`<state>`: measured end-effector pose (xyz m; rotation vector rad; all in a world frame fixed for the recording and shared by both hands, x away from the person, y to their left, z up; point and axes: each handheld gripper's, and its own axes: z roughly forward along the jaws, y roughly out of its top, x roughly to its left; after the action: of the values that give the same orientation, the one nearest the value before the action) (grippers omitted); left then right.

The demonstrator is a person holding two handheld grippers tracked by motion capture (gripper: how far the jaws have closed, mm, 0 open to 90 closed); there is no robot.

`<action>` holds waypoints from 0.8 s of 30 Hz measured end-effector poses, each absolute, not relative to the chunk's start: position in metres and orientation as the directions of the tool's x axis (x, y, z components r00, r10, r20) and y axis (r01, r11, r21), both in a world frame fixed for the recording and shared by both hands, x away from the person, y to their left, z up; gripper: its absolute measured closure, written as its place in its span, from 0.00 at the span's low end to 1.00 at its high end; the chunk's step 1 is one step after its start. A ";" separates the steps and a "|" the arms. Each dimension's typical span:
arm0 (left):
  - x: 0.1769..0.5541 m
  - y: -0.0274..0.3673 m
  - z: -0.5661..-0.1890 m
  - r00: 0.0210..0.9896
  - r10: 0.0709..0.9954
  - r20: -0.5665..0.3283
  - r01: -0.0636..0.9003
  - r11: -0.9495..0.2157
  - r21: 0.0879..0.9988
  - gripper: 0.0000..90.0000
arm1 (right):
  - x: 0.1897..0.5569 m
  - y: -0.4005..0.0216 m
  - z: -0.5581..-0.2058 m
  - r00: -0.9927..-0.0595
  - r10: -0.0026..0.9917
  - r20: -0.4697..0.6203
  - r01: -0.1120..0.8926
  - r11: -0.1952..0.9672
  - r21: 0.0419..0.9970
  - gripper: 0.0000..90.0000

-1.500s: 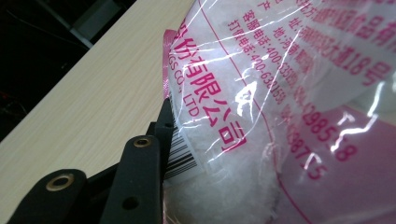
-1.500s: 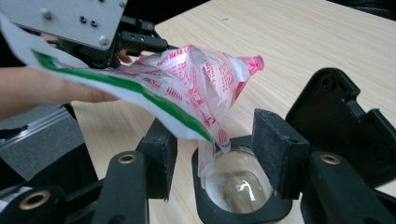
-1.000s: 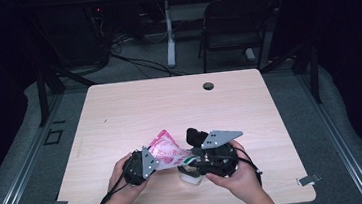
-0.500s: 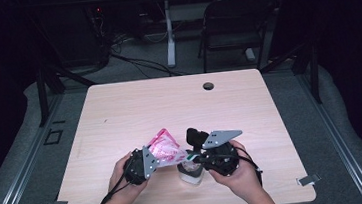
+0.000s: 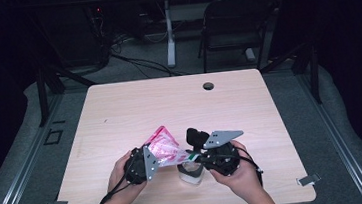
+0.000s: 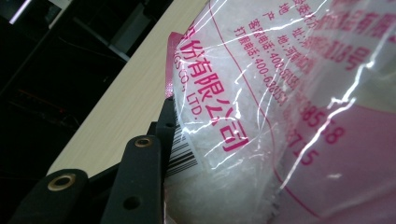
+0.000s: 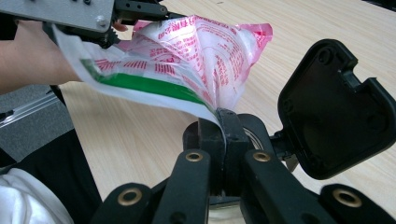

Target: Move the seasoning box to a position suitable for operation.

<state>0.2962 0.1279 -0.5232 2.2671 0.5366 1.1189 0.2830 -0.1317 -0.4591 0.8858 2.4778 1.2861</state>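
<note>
The table (image 5: 120, 113) was a pale wooden one with a small round hole (image 5: 208, 86) near its far edge, and I worked at its near edge with both hands close together. Between them I held a pink and white plastic bag (image 5: 164, 149) of white grains, printed with red characters and a green stripe, lifted off the table and stretched from one hand to the other. My left gripper (image 5: 140, 164) had its jaws clenched on the bag's barcode end, the film bulging against the black jaw (image 6: 140, 182). My right gripper (image 7: 219, 126) had just clamped its jaws tight on the bag's opposite edge, the thin film pinched flat between them. Just below that grip stood a small clear jar (image 5: 191, 173) on the table, its black flip lid (image 7: 334, 109) standing open beside my right jaws.
</note>
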 end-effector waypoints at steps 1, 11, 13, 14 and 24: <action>0.296 0.128 -0.523 0.569 0.565 0.598 0.104 -0.771 0.629 0.71 | 0.283 -0.132 -0.460 -0.795 0.600 0.088 0.416 0.435 0.798 1.00; 0.295 0.126 -0.523 0.529 0.546 0.649 0.067 -0.790 0.610 0.71 | 0.282 -0.134 -0.465 -0.791 0.605 0.097 0.422 0.422 0.803 1.00; 0.294 0.125 -0.524 0.519 0.541 0.662 0.055 -0.794 0.605 0.71 | 0.282 -0.134 -0.466 -0.788 0.608 0.100 0.424 0.417 0.804 1.00; 0.294 0.125 -0.524 0.515 0.539 0.667 0.054 -0.797 0.602 0.71 | 0.282 -0.135 -0.467 -0.787 0.608 0.100 0.424 0.417 0.804 1.00; 0.293 0.123 -0.526 0.484 0.526 0.699 0.028 -0.808 0.589 0.71 | 0.279 -0.135 -0.471 -0.782 0.615 0.103 0.432 0.415 0.800 1.00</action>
<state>0.2930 0.1235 -0.5260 2.2243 0.4571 1.2968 0.2793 -0.1352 -0.4711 0.9247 2.4625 1.2994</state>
